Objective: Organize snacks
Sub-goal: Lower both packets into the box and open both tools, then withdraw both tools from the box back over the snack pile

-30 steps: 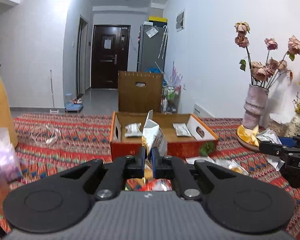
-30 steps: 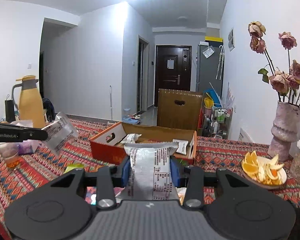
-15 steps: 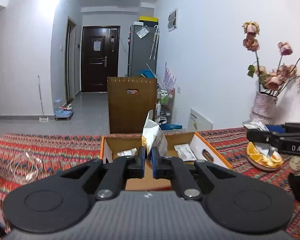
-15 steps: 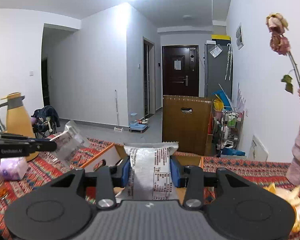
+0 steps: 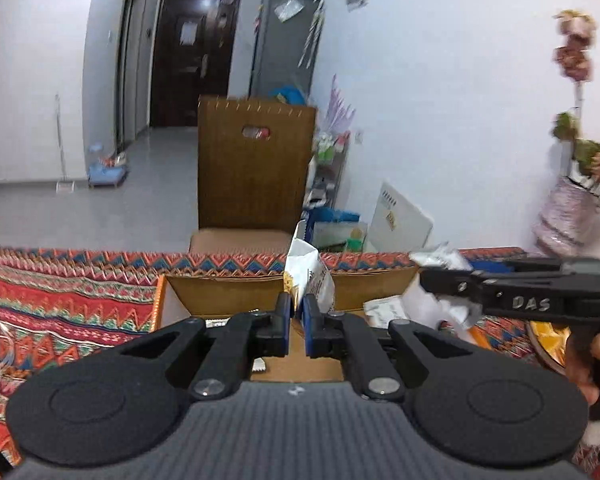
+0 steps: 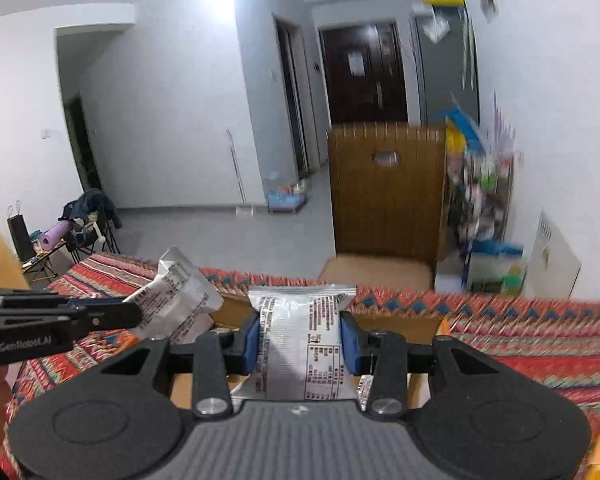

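Left wrist view: left gripper (image 5: 296, 312) pinched 1 white packet (image 5: 309, 270); right gripper (image 6: 300, 340) clamped 1 silver packet (image 6: 302, 344). Both hung above the box (image 5: 220, 294) (near the table's far edge); release low, inside its walls.

Tablecloth (image 5: 72, 280): red/orange/blue zigzag pattern, covers table. Wooden chair (image 5: 256, 164): beyond far table edge, tall back w/ slot cut-out near top. Dark door (image 5: 194, 60): at end of hallway. Grey fridge (image 5: 288, 44): right of door, papers on front. Vase (image 5: 568, 216): pink, w/ dried flowers, by right wall. Purple rolled mat (image 6: 54, 236): on folding chair, far left.
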